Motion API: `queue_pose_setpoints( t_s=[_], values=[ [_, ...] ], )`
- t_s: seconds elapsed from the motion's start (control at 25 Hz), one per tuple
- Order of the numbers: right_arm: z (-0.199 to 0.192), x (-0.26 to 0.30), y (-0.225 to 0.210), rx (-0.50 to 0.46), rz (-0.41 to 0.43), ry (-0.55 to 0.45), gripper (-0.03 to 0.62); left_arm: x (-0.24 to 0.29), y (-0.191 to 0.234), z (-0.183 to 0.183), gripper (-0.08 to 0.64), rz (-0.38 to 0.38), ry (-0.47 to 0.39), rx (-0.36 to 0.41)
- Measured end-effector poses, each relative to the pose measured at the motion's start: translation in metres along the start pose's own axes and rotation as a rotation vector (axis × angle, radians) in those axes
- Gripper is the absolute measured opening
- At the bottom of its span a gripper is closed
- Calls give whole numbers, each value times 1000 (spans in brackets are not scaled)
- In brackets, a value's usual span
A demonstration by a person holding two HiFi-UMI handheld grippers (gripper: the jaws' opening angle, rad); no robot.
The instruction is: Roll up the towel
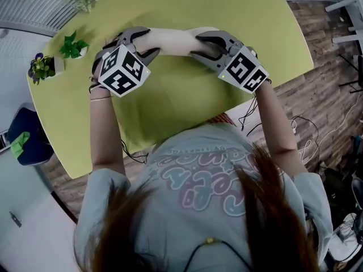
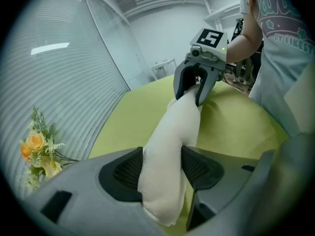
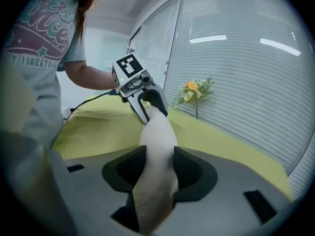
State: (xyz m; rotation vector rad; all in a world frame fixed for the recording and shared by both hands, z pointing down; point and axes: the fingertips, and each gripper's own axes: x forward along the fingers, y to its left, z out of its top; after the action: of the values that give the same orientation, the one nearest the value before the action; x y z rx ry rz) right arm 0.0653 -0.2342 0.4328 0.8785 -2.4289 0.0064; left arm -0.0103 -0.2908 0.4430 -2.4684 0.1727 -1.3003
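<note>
Green bench [image 1: 170,95] holds the towel [image 1: 173,41], apparently fully rolled. Left gripper [image 1: 144,44] and right gripper [image 1: 205,46] jaws clamp its ends

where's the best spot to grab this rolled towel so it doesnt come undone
Probably at its two ends, jaws across the roll, coming from the person's side and angled down. The rolled towel is a long, soft cylinder running sideways over the green table, so squeezing each end pins the layers together. The left gripper and right gripper are clamped on it there.
</note>
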Motion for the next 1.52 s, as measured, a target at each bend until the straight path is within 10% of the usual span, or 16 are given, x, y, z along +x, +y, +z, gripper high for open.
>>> queue_pose_setpoints(
  t_s=[1.2,1.52],
  values=[
    [-22,-4,-99,203,-141,-119,169,58,93,40,238,151,-30,-138],
    [-12,-15,-100,238,-204,-157,227,31,92,42,242,328,-134,-237]
  ],
)
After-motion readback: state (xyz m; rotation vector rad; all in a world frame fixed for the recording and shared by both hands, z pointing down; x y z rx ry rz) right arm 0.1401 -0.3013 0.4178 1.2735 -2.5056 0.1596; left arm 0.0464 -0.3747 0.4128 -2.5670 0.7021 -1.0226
